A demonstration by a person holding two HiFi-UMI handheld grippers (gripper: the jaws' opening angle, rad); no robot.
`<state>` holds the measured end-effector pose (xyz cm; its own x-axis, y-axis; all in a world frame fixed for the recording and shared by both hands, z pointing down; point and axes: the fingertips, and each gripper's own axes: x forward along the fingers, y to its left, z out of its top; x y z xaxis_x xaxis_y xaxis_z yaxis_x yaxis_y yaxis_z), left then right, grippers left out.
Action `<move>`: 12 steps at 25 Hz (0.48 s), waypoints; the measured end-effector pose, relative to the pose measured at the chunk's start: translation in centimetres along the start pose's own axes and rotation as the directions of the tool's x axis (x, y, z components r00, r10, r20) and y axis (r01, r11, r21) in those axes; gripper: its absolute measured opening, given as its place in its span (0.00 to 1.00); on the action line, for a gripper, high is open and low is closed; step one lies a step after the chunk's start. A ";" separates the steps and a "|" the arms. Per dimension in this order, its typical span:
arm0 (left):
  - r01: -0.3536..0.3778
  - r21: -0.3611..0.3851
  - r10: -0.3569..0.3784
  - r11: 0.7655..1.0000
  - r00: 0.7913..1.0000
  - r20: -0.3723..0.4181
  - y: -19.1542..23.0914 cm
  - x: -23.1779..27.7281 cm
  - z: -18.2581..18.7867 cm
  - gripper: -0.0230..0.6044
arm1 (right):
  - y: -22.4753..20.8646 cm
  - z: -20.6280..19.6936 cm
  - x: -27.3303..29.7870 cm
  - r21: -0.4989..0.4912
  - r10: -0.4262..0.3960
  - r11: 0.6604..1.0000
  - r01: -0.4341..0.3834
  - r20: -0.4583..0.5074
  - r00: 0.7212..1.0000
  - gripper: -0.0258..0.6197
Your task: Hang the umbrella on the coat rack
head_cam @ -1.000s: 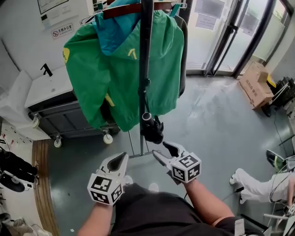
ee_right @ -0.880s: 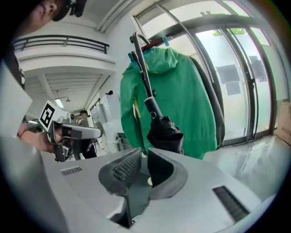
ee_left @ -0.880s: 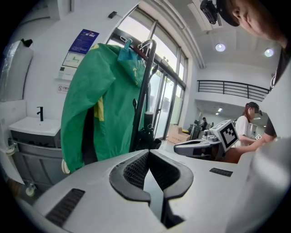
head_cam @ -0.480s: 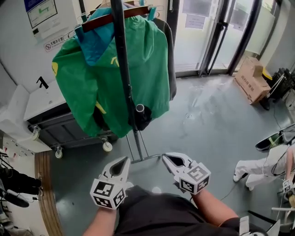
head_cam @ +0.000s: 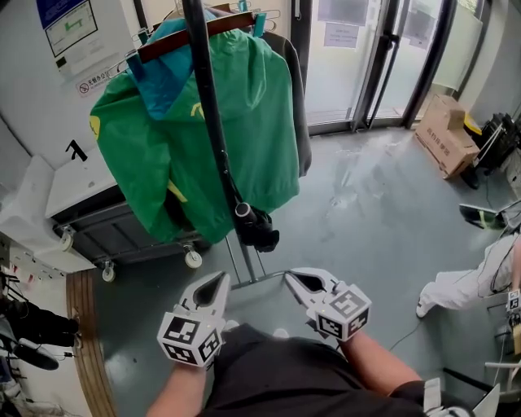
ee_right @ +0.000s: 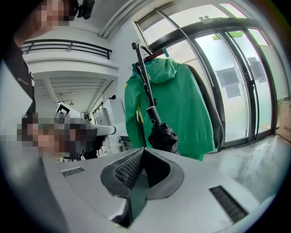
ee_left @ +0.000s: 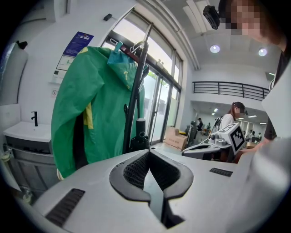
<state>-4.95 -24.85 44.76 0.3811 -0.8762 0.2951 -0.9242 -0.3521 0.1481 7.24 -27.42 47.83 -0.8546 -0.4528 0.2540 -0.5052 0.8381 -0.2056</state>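
Left tool [head_cam: 215, 283] jaws together, empty, right tool [head_cam: 295, 282] likewise, both clear of folded black umbrella [head_cam: 259, 230] hanging on coat rack [head_cam: 207, 106] pole, green jacket [head_cam: 155, 155] behind

Floor [head_cam: 374, 204]: grey, glossy, reflecting daylight. Glass doors [head_cam: 383, 57] in dark frames, upper right. White wall [head_cam: 24, 89], upper left, carries posted notices [head_cam: 61, 24]. Below it, a white basin top [head_cam: 81, 175] with black tap [head_cam: 76, 149], over a grey castored cabinet [head_cam: 122, 224]. Cardboard box [head_cam: 444, 134] at right edge. Round ceiling lights [ee_left: 215, 48] lit.
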 end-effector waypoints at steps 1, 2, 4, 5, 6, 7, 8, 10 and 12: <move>-0.002 0.001 0.002 1.000 1.000 0.000 0.0 -0.1 0.0 0.06 | 0.1 0.0 0.0 -0.001 0.002 1.000 -0.002 0.001 1.000 0.06; -0.003 0.001 0.003 1.000 1.000 0.000 0.0 -0.2 0.0 0.06 | 0.2 0.1 0.0 -0.004 0.005 1.000 -0.005 0.001 1.000 0.06; -0.007 0.003 0.007 1.000 1.000 0.003 0.0 -0.4 0.0 0.06 | 0.5 0.3 0.0 -0.011 0.010 1.000 -0.010 0.005 1.000 0.06; -0.008 0.005 0.008 1.000 1.000 0.004 0.0 -0.5 0.0 0.06 | 0.6 0.4 -0.1 -0.012 0.012 1.000 -0.012 0.007 1.000 0.06; -0.009 0.006 0.009 1.000 1.000 0.005 -0.1 -0.5 0.0 0.06 | 0.7 0.5 -0.1 -0.014 0.014 1.000 -0.014 0.009 1.000 0.06; -0.010 0.007 0.009 1.000 1.000 0.005 -0.1 -0.6 -0.1 0.06 | 0.8 0.6 -0.2 -0.015 0.017 1.000 -0.016 0.011 1.000 0.06; -0.010 0.008 0.010 1.000 1.000 0.005 -0.2 -0.7 -0.1 0.06 | 0.9 0.7 -0.3 -0.017 0.019 1.000 -0.018 0.012 1.000 0.06; -0.011 0.010 0.011 1.000 1.000 0.004 -0.3 -0.8 -0.2 0.06 | 1.2 0.8 -0.4 -0.024 0.023 0.999 -0.023 0.012 1.000 0.06; -0.012 0.012 0.011 1.000 1.000 0.005 -0.4 -1.0 -0.3 0.06 | 1.3 0.8 -0.5 -0.029 0.025 0.999 -0.024 0.012 1.000 0.06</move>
<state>-4.92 -23.76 44.66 0.3703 -0.8817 0.2922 -0.9287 -0.3459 0.1333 6.93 -26.30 46.65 -0.8682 -0.4355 0.2377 -0.4805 0.8574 -0.1841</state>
